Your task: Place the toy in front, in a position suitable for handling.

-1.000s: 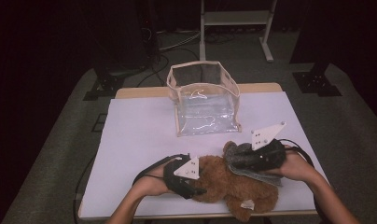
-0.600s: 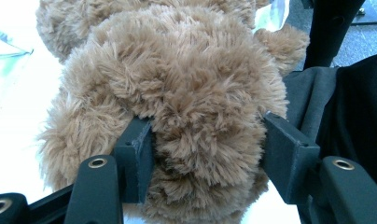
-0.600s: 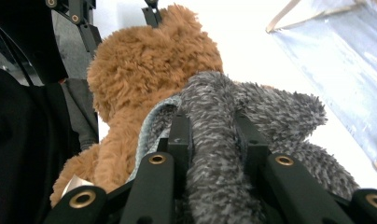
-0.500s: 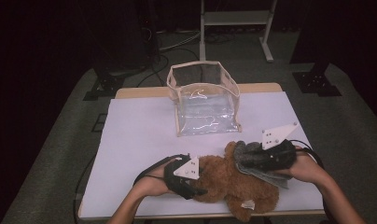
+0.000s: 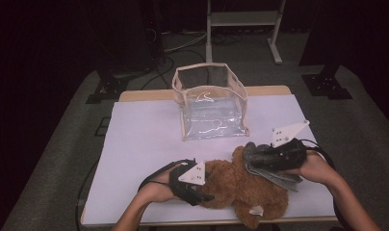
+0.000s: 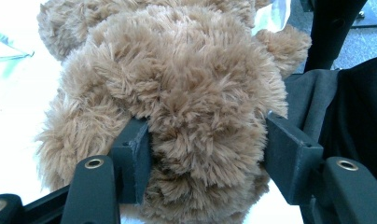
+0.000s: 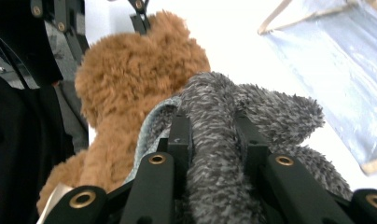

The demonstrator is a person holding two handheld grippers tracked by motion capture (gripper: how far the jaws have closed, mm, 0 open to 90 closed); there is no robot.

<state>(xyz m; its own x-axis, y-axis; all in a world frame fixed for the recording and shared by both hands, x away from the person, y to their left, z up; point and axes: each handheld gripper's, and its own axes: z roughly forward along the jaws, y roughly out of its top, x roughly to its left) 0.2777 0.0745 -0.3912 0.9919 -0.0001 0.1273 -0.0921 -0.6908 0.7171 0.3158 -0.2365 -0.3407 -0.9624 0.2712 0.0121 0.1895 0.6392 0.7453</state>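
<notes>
Clear pouch [image 5: 211, 103] blocks table's [image 5: 139, 144] far middle; sides free

Bright light falls on the white table [image 5: 149, 144] amid dark surroundings; both gripper views overexposed, slightly soft

Bear [image 5: 240, 187] on table [image 5: 144, 139] front edge, cloth [image 5: 272, 171] on its right; pouch [image 5: 212, 103] behind, mid-table.

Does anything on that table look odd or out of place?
Nothing is spilled or broken. The brown teddy bear lies sprawled at the table's near edge, with a grey fuzzy cloth bunched against it, and the clear bag stands upright.
</notes>
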